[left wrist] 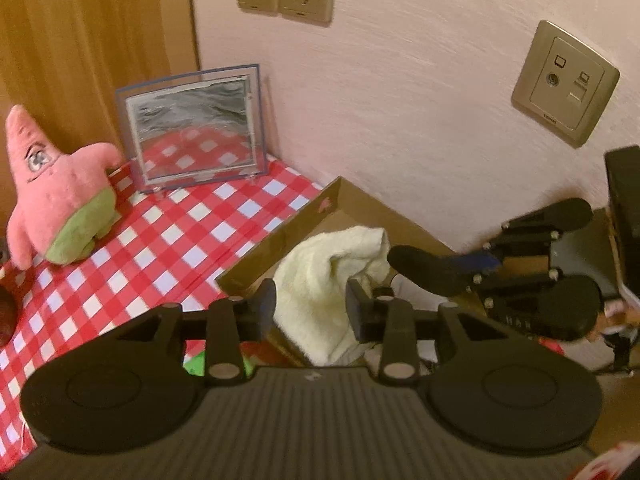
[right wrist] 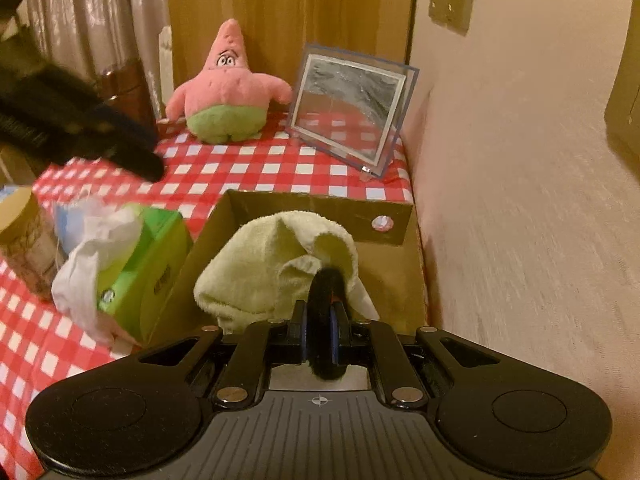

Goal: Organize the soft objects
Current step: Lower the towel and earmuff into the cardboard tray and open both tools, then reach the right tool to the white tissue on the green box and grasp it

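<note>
Right gripper (right wrist: 320,312) is pinching the pale towel (right wrist: 276,264) over the cardboard box (right wrist: 320,208); left gripper (left wrist: 312,304) is standing part-open around it, not gripping. Releasing early risks the towel draping over the box wall. Only the right view is showing the tissue pack (right wrist: 148,248); the plush star (left wrist: 56,196) is sitting on the counter (left wrist: 168,236).

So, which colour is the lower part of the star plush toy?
Green; the rest of the plush toy is pink. Best seen in the right wrist view.
</note>
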Demonstrator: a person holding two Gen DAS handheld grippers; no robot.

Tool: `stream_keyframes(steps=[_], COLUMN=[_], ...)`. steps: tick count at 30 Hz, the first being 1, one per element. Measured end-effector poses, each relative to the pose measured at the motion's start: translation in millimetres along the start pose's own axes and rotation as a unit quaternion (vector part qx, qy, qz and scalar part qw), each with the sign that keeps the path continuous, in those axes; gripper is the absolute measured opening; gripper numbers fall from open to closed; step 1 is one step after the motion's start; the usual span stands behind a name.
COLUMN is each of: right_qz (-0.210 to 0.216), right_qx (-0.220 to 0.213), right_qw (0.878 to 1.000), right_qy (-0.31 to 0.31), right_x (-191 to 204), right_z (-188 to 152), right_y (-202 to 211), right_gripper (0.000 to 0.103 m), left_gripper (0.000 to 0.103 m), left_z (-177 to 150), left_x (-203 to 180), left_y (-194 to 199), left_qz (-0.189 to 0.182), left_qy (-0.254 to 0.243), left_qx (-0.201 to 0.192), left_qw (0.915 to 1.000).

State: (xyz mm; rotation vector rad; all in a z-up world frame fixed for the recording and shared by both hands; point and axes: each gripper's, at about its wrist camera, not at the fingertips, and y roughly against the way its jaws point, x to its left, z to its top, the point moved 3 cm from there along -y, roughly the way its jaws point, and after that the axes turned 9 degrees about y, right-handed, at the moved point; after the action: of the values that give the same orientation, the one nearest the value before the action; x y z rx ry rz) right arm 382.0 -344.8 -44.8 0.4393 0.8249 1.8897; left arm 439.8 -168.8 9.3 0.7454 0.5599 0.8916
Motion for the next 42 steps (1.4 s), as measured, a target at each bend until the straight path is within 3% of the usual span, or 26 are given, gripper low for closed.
stream_keyframes(steps=[2,4,6,20,32,42], right_qz=[0.001,-0.007,-0.003,-0.027,0.005,0.063], right_qx=[-0.001,-0.002,-0.004,0.015,-0.005,-0.021], right_qw=[1.0,1.0,1.0,0.998,0.996,0.988], right_qy=[-0.008,-0.009,-0.01,0.047,0.088,0.143], right_x=[-2,-2,-1,50,117,172], right_z=[0,-1,-1,-1,12,28], right_y=[-2,0,3,48,75,63], right_gripper=[0.014,0.029,0.033,0.035,0.037,0.064], left_gripper=[0.037,0.04,0.041,0.053,0.066,0.068], left_z=[-6,-11,-16,-73,-147,-213], left_x=[5,9,14,35,55,80], left_y=[5,10,15,82,143,179], left_qz=[0.005,0.009,0.012,0.041,0.082,0.137], left_qy=[0.005,0.014,0.021,0.073,0.114,0.132], left_qx=[-0.003,-0.006,-0.01,-0.042,-0.068,-0.084], left_qw=[1.0,0.9998,0.9997,0.9956,0.9877,0.9781])
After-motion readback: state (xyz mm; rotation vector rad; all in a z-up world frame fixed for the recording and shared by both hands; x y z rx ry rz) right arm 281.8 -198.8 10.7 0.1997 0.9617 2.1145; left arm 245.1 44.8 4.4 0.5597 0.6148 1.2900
